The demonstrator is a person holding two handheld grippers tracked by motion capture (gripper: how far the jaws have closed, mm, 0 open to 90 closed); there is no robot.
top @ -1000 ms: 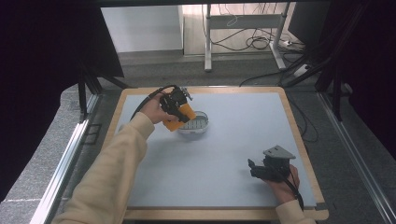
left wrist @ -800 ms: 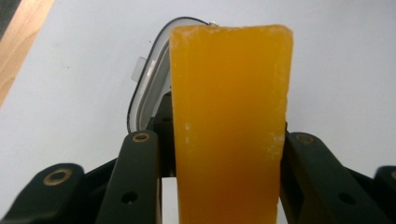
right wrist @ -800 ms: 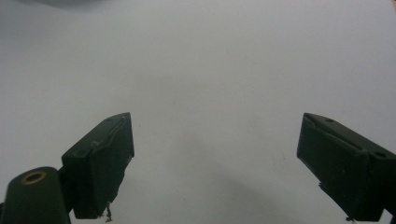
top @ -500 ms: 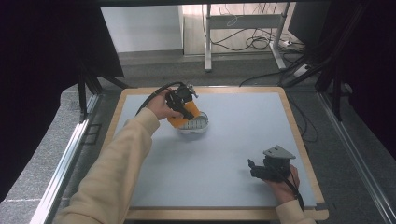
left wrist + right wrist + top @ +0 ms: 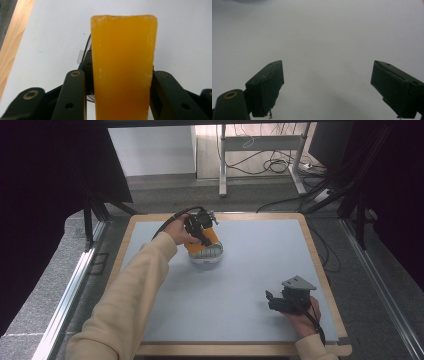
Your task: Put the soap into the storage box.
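Clamping an orange block (image 5: 123, 67), left hand-held gripper (image 5: 200, 227), right hand-held gripper (image 5: 327, 87) wide, well apart

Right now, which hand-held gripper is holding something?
The left hand-held gripper: its jaws are shut on an orange block at the table's far side. The right hand-held gripper, near the front edge, is open and empty.

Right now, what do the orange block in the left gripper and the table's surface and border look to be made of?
The orange rectangular block looks like sponge or waxy foam: matte, faintly translucent, whitish crumbly edges. I can't tell which. The pale table surface looks like a smooth matte sheet; its light border looks like wood, with visible grain.
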